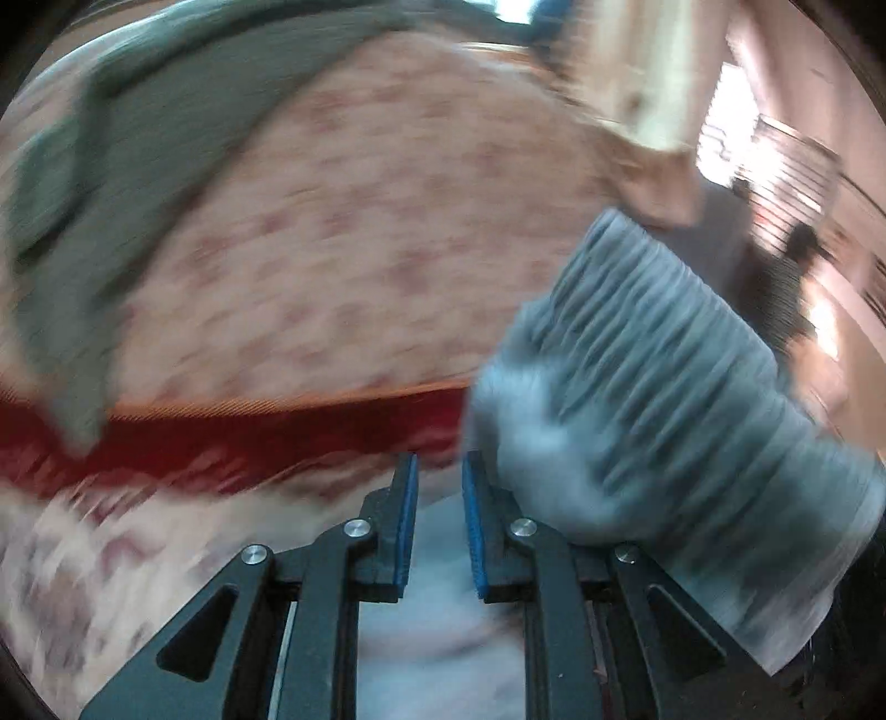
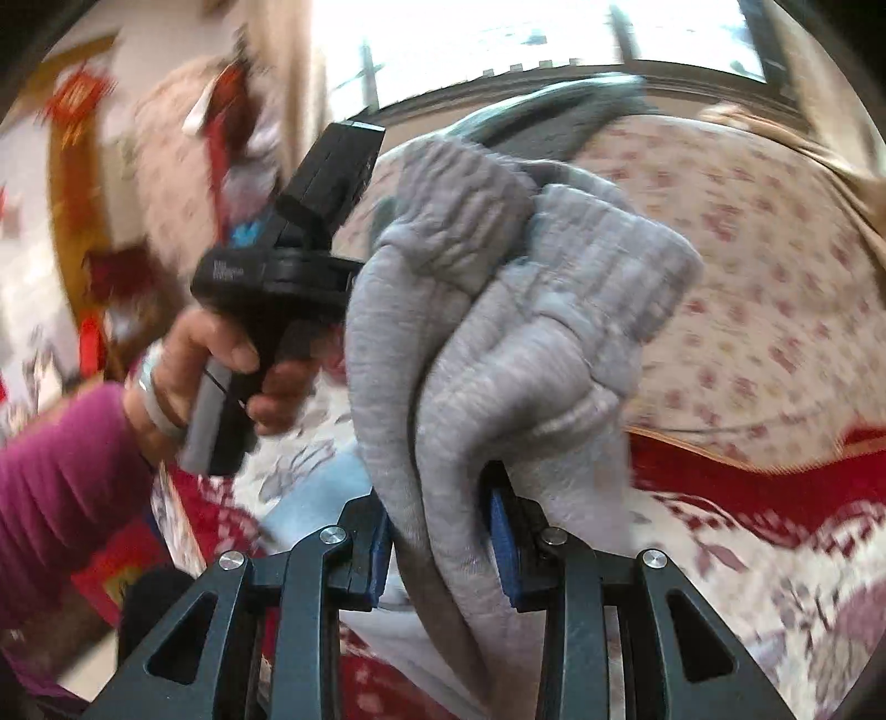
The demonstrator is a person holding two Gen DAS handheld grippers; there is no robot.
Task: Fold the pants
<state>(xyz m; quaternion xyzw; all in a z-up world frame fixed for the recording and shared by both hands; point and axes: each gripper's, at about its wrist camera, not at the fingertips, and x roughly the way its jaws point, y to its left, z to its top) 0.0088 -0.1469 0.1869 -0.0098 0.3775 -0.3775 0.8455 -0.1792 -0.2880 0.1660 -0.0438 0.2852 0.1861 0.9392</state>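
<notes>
The pants are light grey knit with ribbed cuffs. In the right wrist view my right gripper [image 2: 440,545] is shut on a bunched fold of the grey pants [image 2: 498,343], which rise above the fingers. My left gripper [image 1: 440,487] is open and empty; the ribbed grey cuff [image 1: 664,387] hangs just right of its fingers, blurred. The left gripper's body [image 2: 299,243] and the hand holding it show left of the pants in the right wrist view.
A bed with a floral cream cover [image 1: 387,221] and a red patterned band [image 1: 221,437] lies below. A dark grey-green garment [image 1: 111,166] lies on the bed at the left. A bright window [image 2: 498,39] is behind.
</notes>
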